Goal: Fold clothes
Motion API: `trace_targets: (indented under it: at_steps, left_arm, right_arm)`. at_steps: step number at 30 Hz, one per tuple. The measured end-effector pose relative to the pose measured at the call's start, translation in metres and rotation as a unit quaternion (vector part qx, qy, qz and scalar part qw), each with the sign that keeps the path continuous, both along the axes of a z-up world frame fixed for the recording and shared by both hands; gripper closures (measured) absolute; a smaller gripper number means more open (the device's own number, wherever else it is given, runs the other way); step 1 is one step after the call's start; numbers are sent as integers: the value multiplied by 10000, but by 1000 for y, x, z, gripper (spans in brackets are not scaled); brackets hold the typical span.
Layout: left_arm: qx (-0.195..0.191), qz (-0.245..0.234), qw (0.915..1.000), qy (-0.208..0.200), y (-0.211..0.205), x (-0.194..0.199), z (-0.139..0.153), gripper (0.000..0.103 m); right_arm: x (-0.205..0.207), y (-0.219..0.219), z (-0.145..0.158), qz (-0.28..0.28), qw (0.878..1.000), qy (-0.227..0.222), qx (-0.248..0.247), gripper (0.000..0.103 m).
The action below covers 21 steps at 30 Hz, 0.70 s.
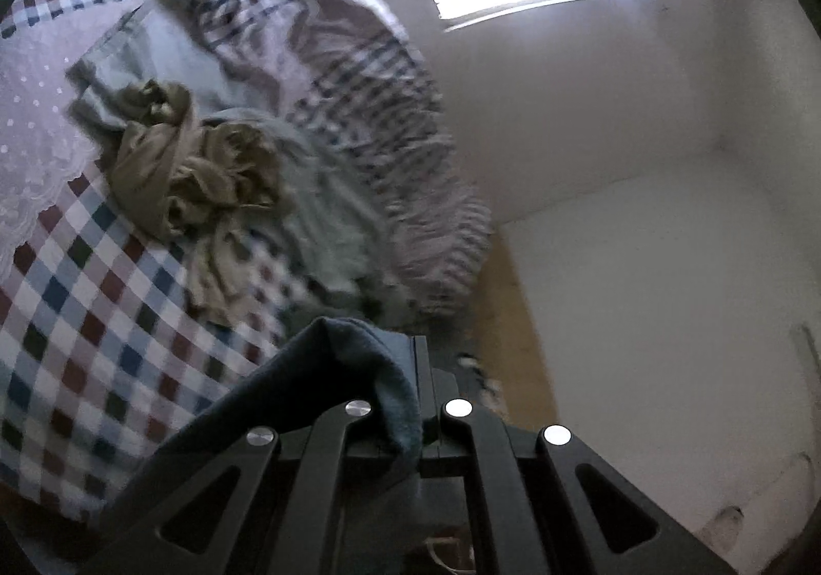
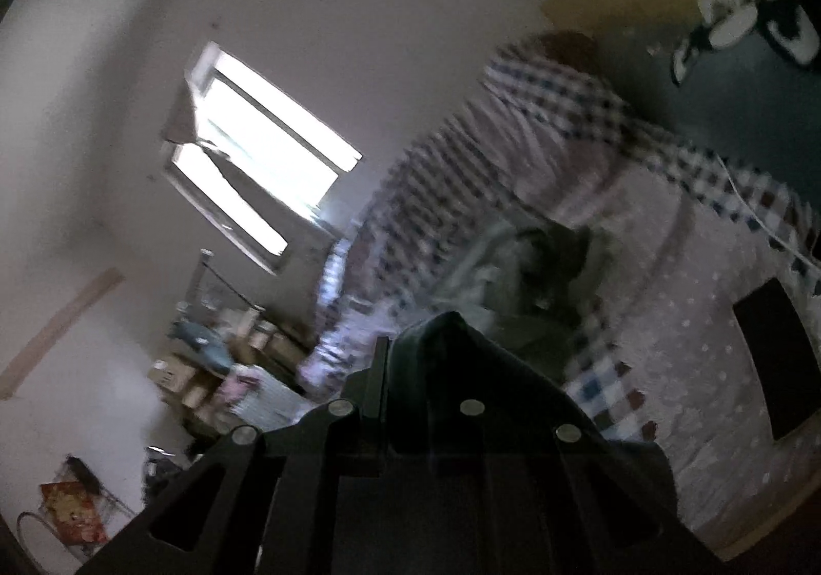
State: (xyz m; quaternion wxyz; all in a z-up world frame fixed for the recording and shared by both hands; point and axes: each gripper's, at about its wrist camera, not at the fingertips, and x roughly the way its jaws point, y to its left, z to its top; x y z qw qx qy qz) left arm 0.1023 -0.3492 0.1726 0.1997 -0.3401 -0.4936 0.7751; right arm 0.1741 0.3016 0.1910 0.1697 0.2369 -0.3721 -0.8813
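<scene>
Fingers of the left gripper [image 1: 410,370] pinched a dark blue garment [image 1: 328,370] above the checked bedspread [image 1: 92,318]; the right gripper [image 2: 405,349] likewise clamped that cloth; an olive garment [image 1: 184,164] lay crumpled behind.

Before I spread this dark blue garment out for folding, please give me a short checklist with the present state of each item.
1. Left hand-held gripper shut on the dark blue garment: ok.
2. Right hand-held gripper shut on the same garment: ok.
3. Garment lifted off the checkered bedsheet: cannot tell.
4. Bed free of other laundry: not ok, olive garment lies crumpled there.
5. Views sharp: not ok, both are blurred.
</scene>
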Motion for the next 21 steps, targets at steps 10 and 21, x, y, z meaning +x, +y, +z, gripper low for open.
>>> trace_targets:
  at_steps: [10,21]
  left_arm:
    - [-727,80,9920,-1031,15,-150,-83,103]
    - [-690,222,9844,-1604,1,-227,-168,102]
  right_arm:
    - [-152,-9,-82,384,9908,-1030,791,94]
    - [-244,-5,-164,540,9780,-1774,958,94]
